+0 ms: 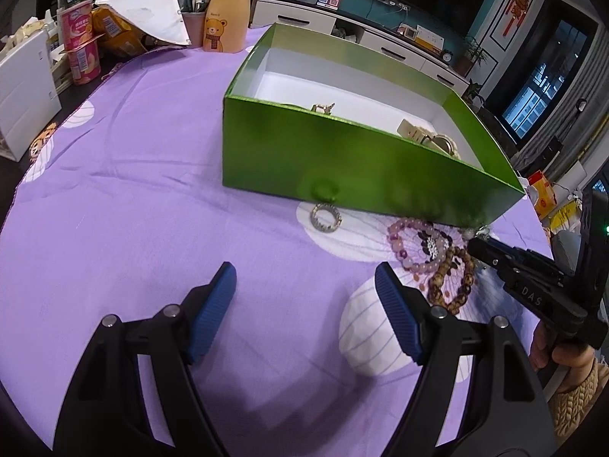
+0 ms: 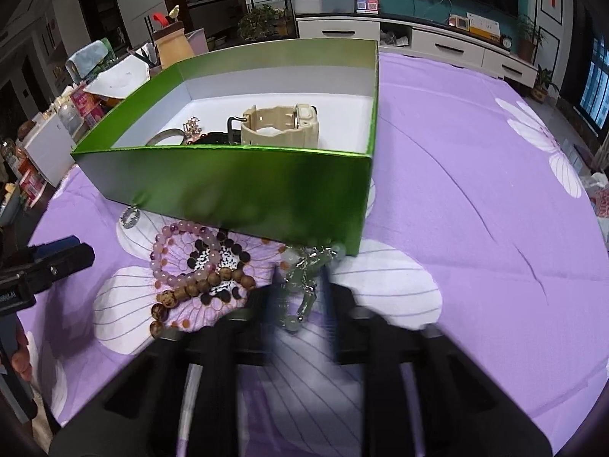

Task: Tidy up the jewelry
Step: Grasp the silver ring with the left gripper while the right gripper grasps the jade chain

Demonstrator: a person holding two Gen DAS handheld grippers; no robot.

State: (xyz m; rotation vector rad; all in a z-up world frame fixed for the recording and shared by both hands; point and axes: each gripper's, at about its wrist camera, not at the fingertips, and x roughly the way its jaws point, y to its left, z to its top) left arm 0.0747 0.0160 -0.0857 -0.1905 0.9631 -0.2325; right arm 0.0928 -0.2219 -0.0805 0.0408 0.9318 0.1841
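A green box point(image 1: 342, 160) point(image 2: 243, 186) stands on the purple cloth with a beige watch point(image 2: 281, 123) and small pieces inside. In front of it lie a silver ring point(image 1: 325, 218) point(image 2: 130, 217), a pink bead bracelet point(image 1: 415, 243) point(image 2: 182, 255) and a brown bead bracelet point(image 1: 453, 282) point(image 2: 198, 289). My left gripper point(image 1: 304, 304) is open and empty, above the cloth before the ring. My right gripper point(image 2: 298, 297) is blurred, its jaws around a pale green jade bracelet point(image 2: 304, 285) by the box's corner; the jaws look partly closed. It also shows in the left wrist view point(image 1: 483, 245).
At the table's far left are pink snack cans point(image 1: 78, 47), a bear-printed jar point(image 1: 224, 15), a pen cup point(image 1: 194, 19) and a white box point(image 1: 23, 91). A TV cabinet point(image 2: 437, 42) stands beyond the table.
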